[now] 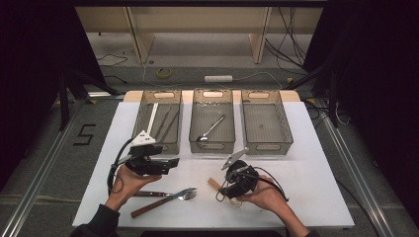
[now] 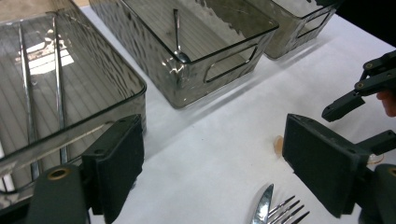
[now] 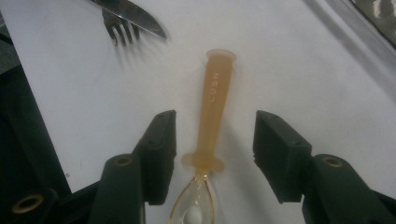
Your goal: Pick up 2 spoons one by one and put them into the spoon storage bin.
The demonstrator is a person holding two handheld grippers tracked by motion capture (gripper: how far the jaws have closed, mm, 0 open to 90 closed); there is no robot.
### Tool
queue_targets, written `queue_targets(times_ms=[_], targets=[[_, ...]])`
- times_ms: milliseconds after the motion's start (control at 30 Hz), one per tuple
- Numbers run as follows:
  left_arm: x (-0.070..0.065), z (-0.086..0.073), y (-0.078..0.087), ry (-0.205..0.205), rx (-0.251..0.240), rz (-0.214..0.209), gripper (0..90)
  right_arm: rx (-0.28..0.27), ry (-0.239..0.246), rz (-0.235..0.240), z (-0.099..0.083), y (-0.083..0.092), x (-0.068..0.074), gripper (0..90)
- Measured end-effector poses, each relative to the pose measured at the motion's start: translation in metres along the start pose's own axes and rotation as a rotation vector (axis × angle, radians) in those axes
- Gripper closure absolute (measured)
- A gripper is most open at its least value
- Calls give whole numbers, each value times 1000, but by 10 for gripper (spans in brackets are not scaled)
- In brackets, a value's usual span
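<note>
Jaws astride, untouching | spoon [image 3: 212, 116]: amber translucent handle, seemingly clear bowl

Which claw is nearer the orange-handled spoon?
Right. The right claw straddles the orange-handled spoon, not yet gripping; the left claw hovers apart, by the left bin.

The high view looks forward and down over the whole table [image 1: 316, 197]. Both gripper views sit low and close; all 3 views share the fork [image 1: 185, 194] [image 2: 285, 211] [image 3: 117, 28].
</note>
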State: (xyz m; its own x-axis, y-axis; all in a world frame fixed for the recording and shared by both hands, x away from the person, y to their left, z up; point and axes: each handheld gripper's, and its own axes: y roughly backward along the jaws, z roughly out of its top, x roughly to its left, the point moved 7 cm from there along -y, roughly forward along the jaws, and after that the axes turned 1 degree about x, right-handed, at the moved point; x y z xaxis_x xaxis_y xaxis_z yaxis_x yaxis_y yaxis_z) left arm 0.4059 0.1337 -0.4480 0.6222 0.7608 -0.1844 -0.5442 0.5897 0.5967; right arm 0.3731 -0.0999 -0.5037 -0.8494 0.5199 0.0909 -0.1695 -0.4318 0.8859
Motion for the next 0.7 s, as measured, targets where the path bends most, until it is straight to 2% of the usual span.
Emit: queue_targets(times_ms=[67,400,467,700], targets=[[0,-5,1,5,-2,4,203,13,-5,1,0,-2,0,528],[-3,-17,3,-24,-11,11,203,46,-10,9,4,-8,0,598],[-6,-19,4,-24,-12,-6,203,54,-5,11,4,-9,0,608],[-13,-27,5,-45,-21,-6,192,79,3,10,4,-12,0,641]])
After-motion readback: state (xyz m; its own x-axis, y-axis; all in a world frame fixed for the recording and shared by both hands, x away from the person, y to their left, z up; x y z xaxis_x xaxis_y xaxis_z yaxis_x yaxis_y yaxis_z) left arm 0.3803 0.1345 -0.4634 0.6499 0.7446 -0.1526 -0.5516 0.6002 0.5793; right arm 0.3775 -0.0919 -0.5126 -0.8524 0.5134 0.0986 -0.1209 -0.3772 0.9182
